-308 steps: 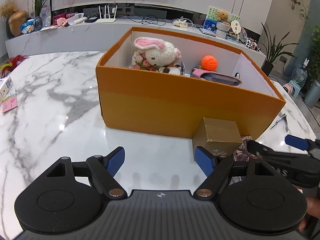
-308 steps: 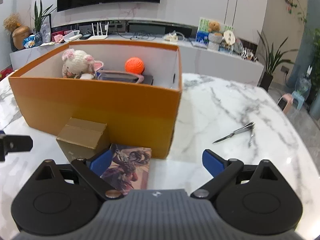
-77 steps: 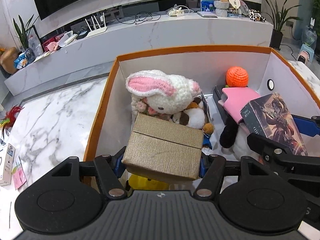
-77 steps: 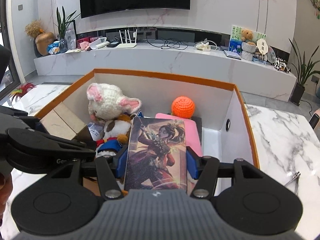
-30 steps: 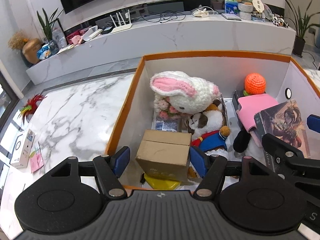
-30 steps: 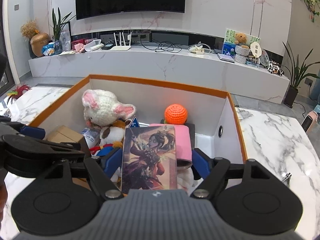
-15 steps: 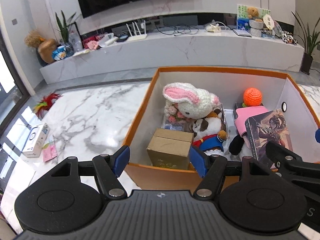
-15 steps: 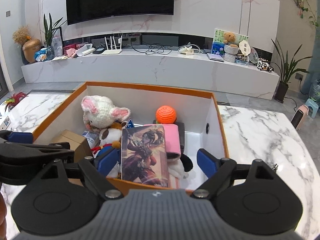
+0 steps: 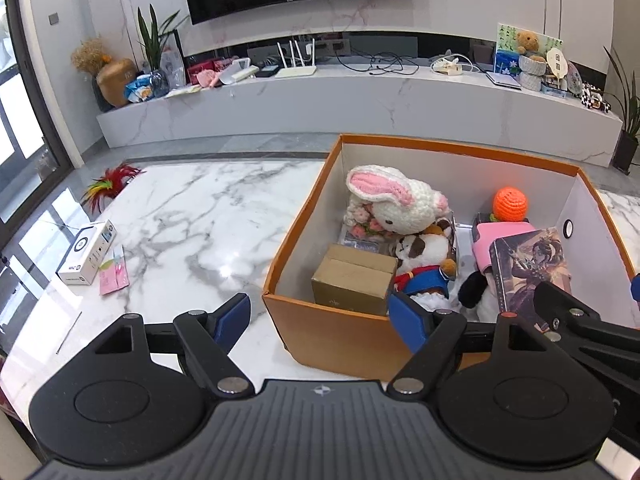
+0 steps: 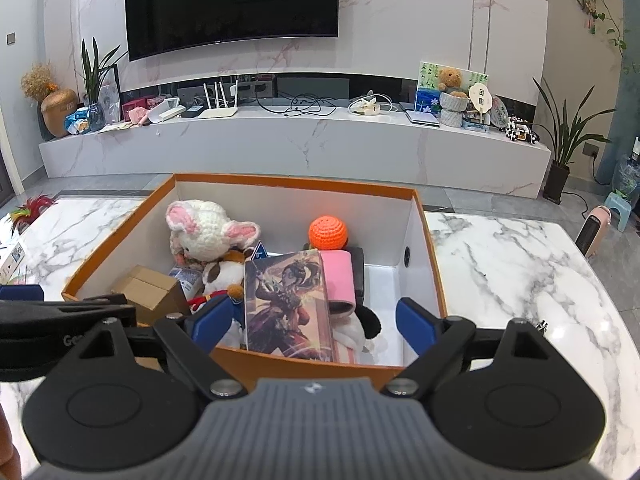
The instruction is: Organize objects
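Your left gripper (image 9: 320, 316) hangs open and empty at lower centre; its view alone shows the white carton (image 9: 87, 252) at far left. Centre frame, the gold box (image 9: 354, 280) and illustrated box (image 10: 288, 304) sit inside the orange box (image 10: 304, 364). Your right gripper (image 10: 314, 322) gapes too.

Both hand-held grippers open, empty
Left hand-held gripper (image 9: 320, 318) jaws spread wide; right hand-held gripper (image 10: 314, 326) likewise, side by side, tilted forward and down
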